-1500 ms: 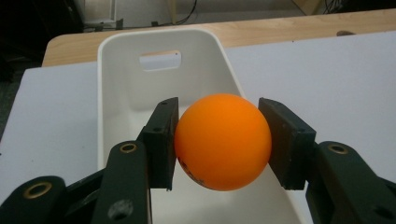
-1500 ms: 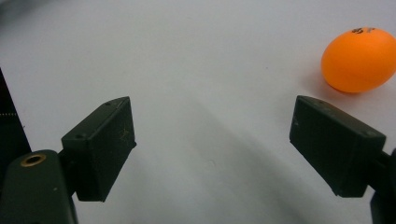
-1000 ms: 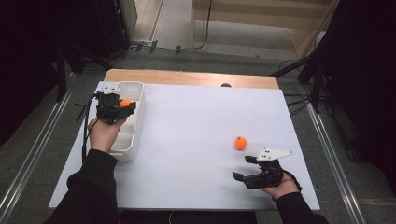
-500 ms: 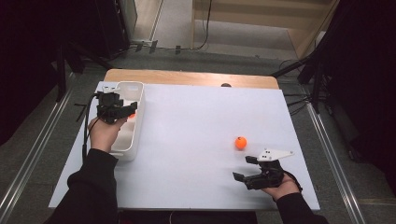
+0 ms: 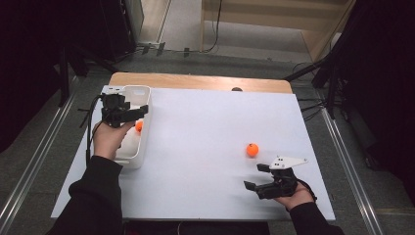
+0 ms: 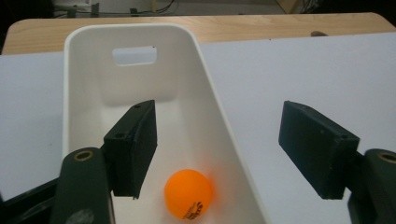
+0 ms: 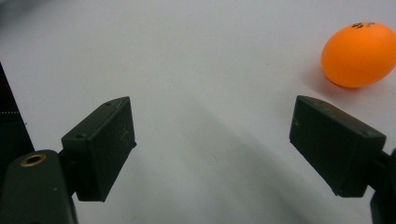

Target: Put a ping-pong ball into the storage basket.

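On the left, the left gripper [image 5: 128,115] hangs over the white bin [image 5: 147,98], its jaws just been opening, with nothing pinched; one orange ball [image 6: 188,193] sits loose in the bin below. Over right, the second ball [image 5: 252,149] lies on the white table [image 5: 195,147], up and slightly left of the right gripper [image 5: 257,177], whose jaws gape wide and empty, so that hand's clearly nearer.

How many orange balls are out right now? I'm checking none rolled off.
2. One orange ball lies inside the white bin; the other ball sits on the white table near the right gripper. None seems hidden.
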Motion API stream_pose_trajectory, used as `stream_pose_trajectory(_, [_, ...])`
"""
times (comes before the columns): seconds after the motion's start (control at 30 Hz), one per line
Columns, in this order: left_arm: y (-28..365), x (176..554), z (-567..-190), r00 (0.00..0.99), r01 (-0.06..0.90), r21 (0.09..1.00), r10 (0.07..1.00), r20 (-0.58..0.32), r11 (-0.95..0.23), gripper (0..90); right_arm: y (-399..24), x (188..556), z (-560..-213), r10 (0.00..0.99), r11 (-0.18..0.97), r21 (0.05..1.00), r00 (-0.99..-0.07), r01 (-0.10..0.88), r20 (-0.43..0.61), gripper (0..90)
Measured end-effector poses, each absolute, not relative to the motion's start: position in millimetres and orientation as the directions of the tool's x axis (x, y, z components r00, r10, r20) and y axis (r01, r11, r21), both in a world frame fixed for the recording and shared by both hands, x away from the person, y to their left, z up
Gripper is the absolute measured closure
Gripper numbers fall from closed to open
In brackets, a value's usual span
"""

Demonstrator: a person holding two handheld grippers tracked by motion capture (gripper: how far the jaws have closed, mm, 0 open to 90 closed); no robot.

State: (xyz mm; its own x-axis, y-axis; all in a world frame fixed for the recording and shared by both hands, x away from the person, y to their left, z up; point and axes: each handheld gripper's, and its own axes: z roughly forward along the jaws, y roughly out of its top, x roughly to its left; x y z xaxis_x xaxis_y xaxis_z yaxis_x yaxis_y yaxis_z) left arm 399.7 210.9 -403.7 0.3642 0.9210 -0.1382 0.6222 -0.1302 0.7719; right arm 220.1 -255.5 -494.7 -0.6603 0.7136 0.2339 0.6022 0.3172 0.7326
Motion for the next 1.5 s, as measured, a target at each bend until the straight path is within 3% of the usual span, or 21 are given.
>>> stream_pose_trajectory(0.27, [202,396,-394,0.424,0.618,0.773,0.890,-0.170,-0.146,22.7,-255,220,-495,0.712,0.319,0.733,-0.662,0.600,0.232,12.6])
stream_pose_trajectory(0.7, [183,389,-384,0.509,0.597,0.782,0.838,-0.196,-0.179,22.6,-257,218,-495,0.713,0.313,0.735,-0.660,0.602,0.236,12.6])
stream_pose_trajectory(1.5, [148,377,-385,0.645,0.533,0.797,0.746,-0.164,-0.285,22.6,-255,217,-495,0.705,0.323,0.731,-0.668,0.601,0.237,12.6])
